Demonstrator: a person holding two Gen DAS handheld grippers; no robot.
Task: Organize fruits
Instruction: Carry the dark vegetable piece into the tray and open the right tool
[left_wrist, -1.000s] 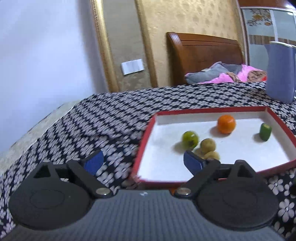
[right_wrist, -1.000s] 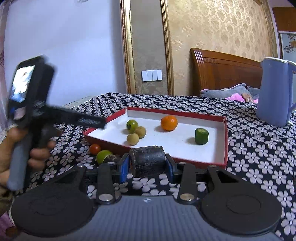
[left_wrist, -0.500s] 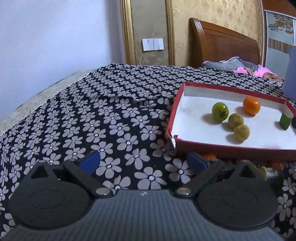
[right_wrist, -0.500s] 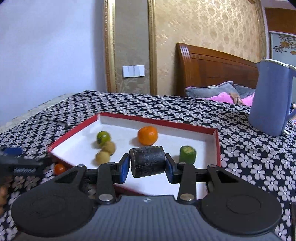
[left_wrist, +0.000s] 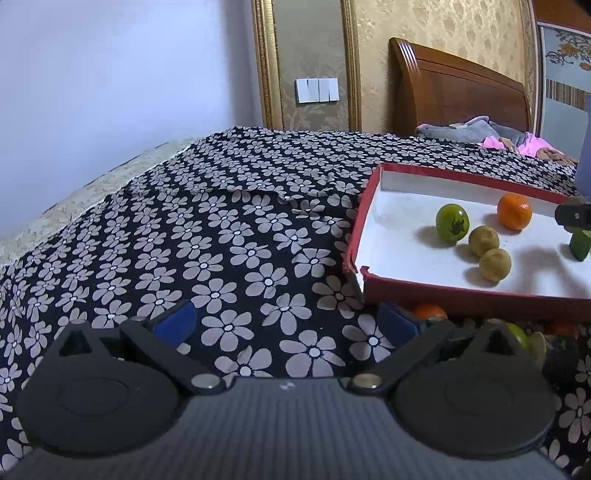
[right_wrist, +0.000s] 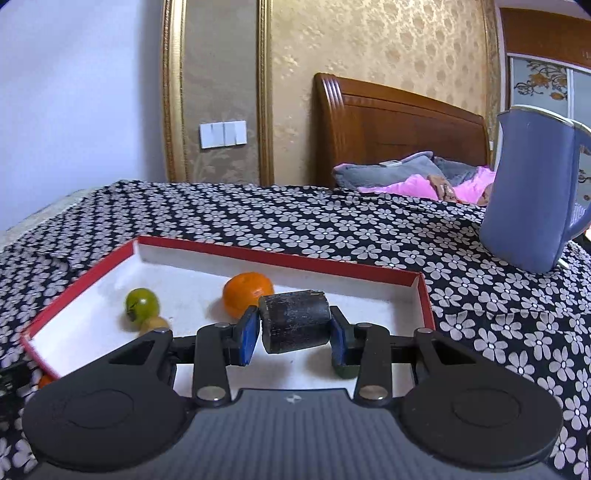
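Gripping dark cylinder (right_wrist: 294, 320), right hand-held gripper (right_wrist: 293, 338), unseen leftward

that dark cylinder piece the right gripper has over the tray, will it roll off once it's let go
Probably a little: the dark cylinder lies on its side between the right gripper pads, so its curved face lands first. The red tray has raised walls that should stop it. It looks stiff, showing no visible squash.

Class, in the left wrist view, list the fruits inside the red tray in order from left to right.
Green tomato → upper brown fruit → lower brown fruit → orange → green piece at the right edge, partly cut off.
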